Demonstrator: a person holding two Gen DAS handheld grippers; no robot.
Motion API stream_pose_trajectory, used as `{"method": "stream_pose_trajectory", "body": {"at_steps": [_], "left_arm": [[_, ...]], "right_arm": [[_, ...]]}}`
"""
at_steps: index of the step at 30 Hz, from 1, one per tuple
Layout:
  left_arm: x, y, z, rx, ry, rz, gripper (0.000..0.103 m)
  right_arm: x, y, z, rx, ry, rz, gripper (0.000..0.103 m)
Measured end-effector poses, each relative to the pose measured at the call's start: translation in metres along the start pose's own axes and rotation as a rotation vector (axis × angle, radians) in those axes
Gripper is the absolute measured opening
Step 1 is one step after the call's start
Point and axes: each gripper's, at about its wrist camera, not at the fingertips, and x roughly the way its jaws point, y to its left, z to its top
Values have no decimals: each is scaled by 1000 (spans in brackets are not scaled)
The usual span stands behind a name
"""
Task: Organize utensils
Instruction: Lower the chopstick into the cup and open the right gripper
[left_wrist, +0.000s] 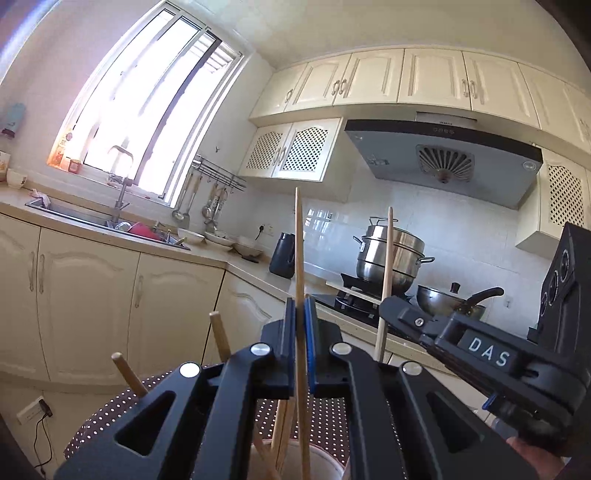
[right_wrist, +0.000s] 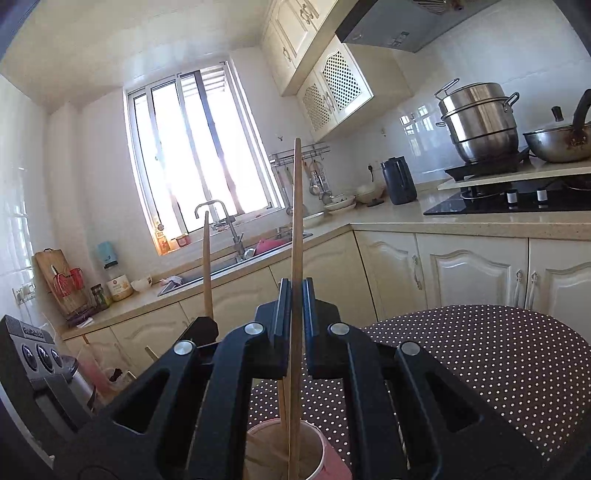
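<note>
My left gripper (left_wrist: 300, 314) is shut on a wooden chopstick (left_wrist: 299, 236) that stands upright, its lower end inside a paper cup (left_wrist: 317, 458) below. Other chopsticks (left_wrist: 219, 334) lean in that cup. My right gripper (right_wrist: 295, 295) is shut on another upright chopstick (right_wrist: 296, 206), whose lower end is inside a pink paper cup (right_wrist: 328, 454) holding more sticks. The right gripper also shows in the left wrist view (left_wrist: 388, 306), holding its chopstick (left_wrist: 386, 258). The left gripper's chopstick shows in the right wrist view (right_wrist: 207, 266).
The cups stand on a round table with a brown polka-dot cloth (right_wrist: 498, 362). Behind are cream cabinets, a sink (left_wrist: 74, 214) under a window, a black kettle (right_wrist: 399, 181), and a stove with a steel steamer pot (right_wrist: 480, 122) and a wok (right_wrist: 557, 144).
</note>
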Motion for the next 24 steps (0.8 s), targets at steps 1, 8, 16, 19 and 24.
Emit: {"method": "stream_pose_trajectory", "body": {"at_steps": [1,8,16,19,24], "left_arm": [[1,0,0,0,-9,10,5],[5,0,-10,8,2,26,5],[-3,-5,-26,53,68,4,5],[-8,-6,-29,60,93,-3,5],[-18,-6,-32,69,134,-28,5]], "right_arm": [[0,0,-1,-1,-1,1,6],[2,-1,-10,-10,17,13,6],[-12,9,-24,-65,56,12,7],[-20,14,-31,-90,68,5,7],[-31,15,-43,-95,99,-8,7]]}}
